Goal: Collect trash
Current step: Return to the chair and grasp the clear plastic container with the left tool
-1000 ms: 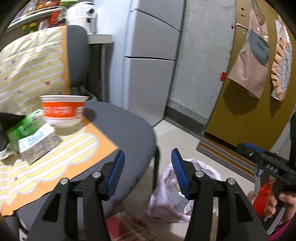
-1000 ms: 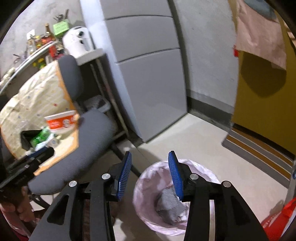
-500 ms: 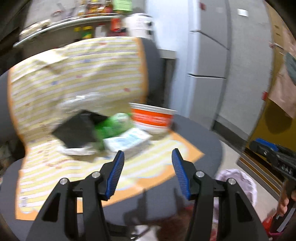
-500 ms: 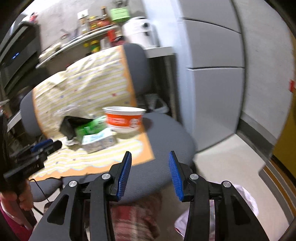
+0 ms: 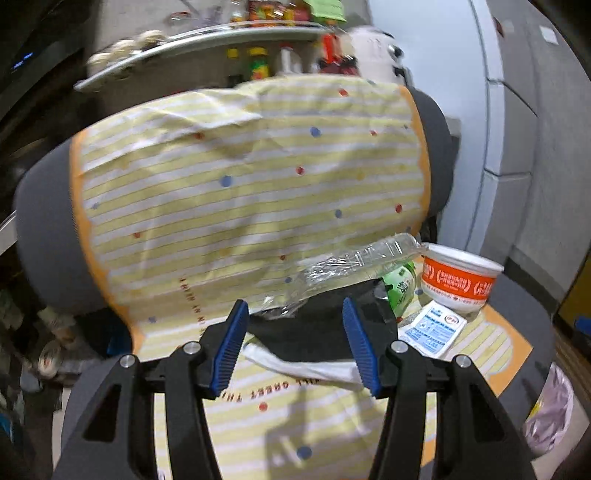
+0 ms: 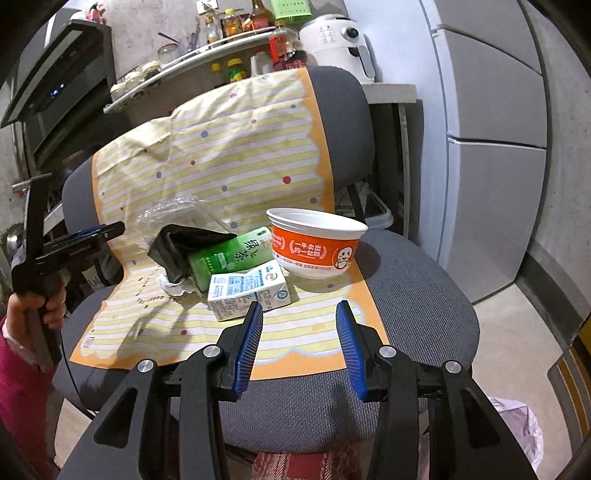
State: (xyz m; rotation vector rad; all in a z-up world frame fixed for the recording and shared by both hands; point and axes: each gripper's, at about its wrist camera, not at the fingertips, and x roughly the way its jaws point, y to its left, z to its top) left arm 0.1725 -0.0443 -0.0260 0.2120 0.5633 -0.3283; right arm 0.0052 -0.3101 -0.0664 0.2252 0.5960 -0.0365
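Observation:
Trash lies on a grey chair [image 6: 417, 295] draped with a yellow striped cloth [image 6: 229, 162]: an orange noodle bowl [image 6: 314, 243], a green tea carton [image 6: 232, 254], a white milk carton [image 6: 247, 291], a black tray [image 6: 184, 247] and a crushed clear bottle [image 5: 351, 262]. My left gripper [image 5: 295, 347] hangs open just short of the black tray [image 5: 317, 332], with nothing between its fingers. My right gripper [image 6: 299, 347] is open over the seat's front, just short of the milk carton. In the right wrist view the left gripper [image 6: 99, 232] shows side-on at the left, held by a hand.
A lined trash bin [image 6: 517, 439] stands on the floor at the chair's right [image 5: 550, 410]. A grey fridge [image 6: 491, 147] stands on the right. Behind the chair are a shelf of bottles [image 6: 229, 33] and a white appliance [image 6: 336, 44].
Both grippers swung left and up from over the trash bin to face the chair. The left one closed in on the black tray; the right now looks over the cartons and bowl.

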